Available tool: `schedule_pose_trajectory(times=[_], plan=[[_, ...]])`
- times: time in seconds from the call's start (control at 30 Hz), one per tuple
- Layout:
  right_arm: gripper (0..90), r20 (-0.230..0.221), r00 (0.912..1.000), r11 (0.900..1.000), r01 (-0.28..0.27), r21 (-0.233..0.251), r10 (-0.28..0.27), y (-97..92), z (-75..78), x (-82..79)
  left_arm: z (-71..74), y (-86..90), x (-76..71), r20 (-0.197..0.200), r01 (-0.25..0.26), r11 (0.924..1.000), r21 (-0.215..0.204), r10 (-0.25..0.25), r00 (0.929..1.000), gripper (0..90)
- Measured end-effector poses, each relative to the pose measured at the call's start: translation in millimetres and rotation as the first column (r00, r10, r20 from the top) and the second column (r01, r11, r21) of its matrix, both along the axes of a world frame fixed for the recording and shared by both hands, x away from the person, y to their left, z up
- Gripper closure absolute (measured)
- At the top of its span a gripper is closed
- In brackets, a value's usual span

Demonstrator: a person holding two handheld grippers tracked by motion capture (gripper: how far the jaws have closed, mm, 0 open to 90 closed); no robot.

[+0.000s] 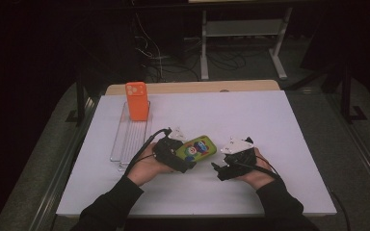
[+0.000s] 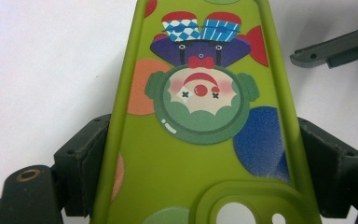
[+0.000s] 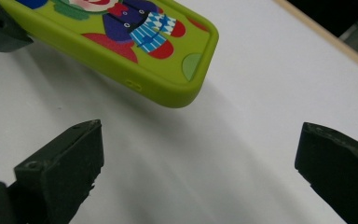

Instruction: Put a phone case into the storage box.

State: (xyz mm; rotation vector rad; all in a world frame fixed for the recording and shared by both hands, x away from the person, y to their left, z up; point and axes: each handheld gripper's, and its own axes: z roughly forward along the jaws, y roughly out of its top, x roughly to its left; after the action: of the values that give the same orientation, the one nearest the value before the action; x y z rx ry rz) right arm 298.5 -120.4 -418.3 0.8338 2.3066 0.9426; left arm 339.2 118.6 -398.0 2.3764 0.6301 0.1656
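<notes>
Nearest the person, two sleeved forearms come in over the white surface [image 1: 270, 125], each hand carrying a tool. The left tool [image 1: 185, 153] is pinching the green phone case [image 1: 200, 148] across its width at the camera-cutout end; in the left gripper view the dark pads [image 2: 81, 158] press on both long edges of the case [image 2: 200, 140], whose clown print faces up. The case lies near the middle of the surface, a little toward the near edge, and its free end seems lifted slightly off the surface, judging by the shadow under it in the right gripper view. The right tool [image 1: 218, 169] sits just right of the case with its jaws spread wide and nothing between them, apart from the case's free end [image 3: 121, 42]. The main risk, as I judge it, is the soft case bowing or twisting under the sideways squeeze and popping out of the left tool, since only its rims are held. If the right tool closes on the rounded corner instead of a straight edge, it could slip off or push the case askew. Farther off at the left, an orange phone case [image 1: 137, 100] stands upright in a clear rack [image 1: 130, 137], well away from both tools.
</notes>
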Motion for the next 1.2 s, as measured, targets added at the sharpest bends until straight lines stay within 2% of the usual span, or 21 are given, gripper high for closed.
schedule_pose_trajectory(times=[0.17, 0.37, 0.43, 0.47, 0.57, 0.73, 0.83, 0.93, 1.03, 1.07, 1.1, 1.13, 1.2], plan=[[0.3, 0.071, 0.9973, 0.9982, -0.017, -0.057, 0.021, 1.3, 0.8, -2.2, -0.4, -0.2, 0.2, 0.0, 0.004, 1.0, 0.003, -0.004, 1.0, 15.2], [0.3, 0.143, 0.9884, 0.9899, -0.031, -0.139, 0.051, 5.6, 0.0, -5.9, -0.8, -0.3, 0.3, -0.005, 0.006, 1.0, 0.003, -0.006, 1.0, 15.2], [0.3, 0.167, 0.9838, 0.9843, -0.036, -0.172, 0.065, 7.5, -0.9, -7.7, -0.9, -0.4, 0.2, -0.009, 0.008, 1.0, 0.005, -0.008, 0.9999, 15.2], [0.3, 0.178, 0.9817, 0.9812, -0.033, -0.19, 0.068, 8.7, -1.4, -8.6, -2.4, -2.4, -1.2, -0.014, -0.015, 0.9995, -0.026, 0.015, 0.9998, 15.2], [0.3, 0.213, 0.9722, 0.9694, -0.044, -0.242, 0.097, 11.0, -2.5, -10.2, -2.6, -2.5, -1.2, -0.014, -0.014, 0.9996, -0.026, 0.013, 0.9998, 15.2], [0.3, 0.256, 0.9575, 0.9554, -0.055, -0.29, 0.133, 14.7, -3.4, -13.8, -2.7, -2.7, -1.4, -0.016, -0.018, 0.9994, -0.031, 0.017, 0.9997, 15.3], [0.3, 0.291, 0.9445, 0.9465, -0.056, -0.318, 0.154, 17.2, -4.2, -16.2, -2.7, -2.7, -1.5, -0.015, -0.019, 0.9994, -0.03, 0.018, 0.9997, 15.2], [0.3, 0.319, 0.9312, 0.9323, -0.054, -0.358, 0.176, 19.6, -5.4, -18.6, -2.5, -2.5, -1.2, -0.014, -0.013, 0.9997, -0.022, 0.013, 0.9998, 15.3], [0.3, 0.366, 0.9063, 0.9132, -0.05, -0.405, 0.212, 21.7, -6.3, -20.6, -2.6, -2.7, -1.8, -0.023, -0.023, 0.9994, -0.027, 0.022, 0.9995, 15.3], [0.3, 0.371, 0.8949, 0.8905, -0.061, -0.451, 0.249, 21.0, -5.2, -19.9, -2.9, -2.7, -1.9, -0.023, -0.024, 0.9993, -0.03, 0.024, 0.9995, 15.3], [0.3, 0.379, 0.8914, 0.8898, -0.055, -0.453, 0.248, 22.1, -6.1, -21.0, -2.7, -2.6, -1.9, -0.022, -0.025, 0.9993, -0.029, 0.024, 0.9995, 15.3], [0.3, 0.393, 0.8869, 0.8959, -0.05, -0.442, 0.243, 23.6, -7.3, -22.0, -2.6, -2.5, -1.9, -0.021, -0.025, 0.9993, -0.028, 0.025, 0.9995, 15.3], [0.3, 0.411, 0.8728, 0.8814, -0.044, -0.47, 0.263, 24.7, -8.1, -23.1, -1.4, -1.0, -0.7, -0.013, -0.009, 0.9999, -0.007, 0.009, 0.9999, 15.3]])
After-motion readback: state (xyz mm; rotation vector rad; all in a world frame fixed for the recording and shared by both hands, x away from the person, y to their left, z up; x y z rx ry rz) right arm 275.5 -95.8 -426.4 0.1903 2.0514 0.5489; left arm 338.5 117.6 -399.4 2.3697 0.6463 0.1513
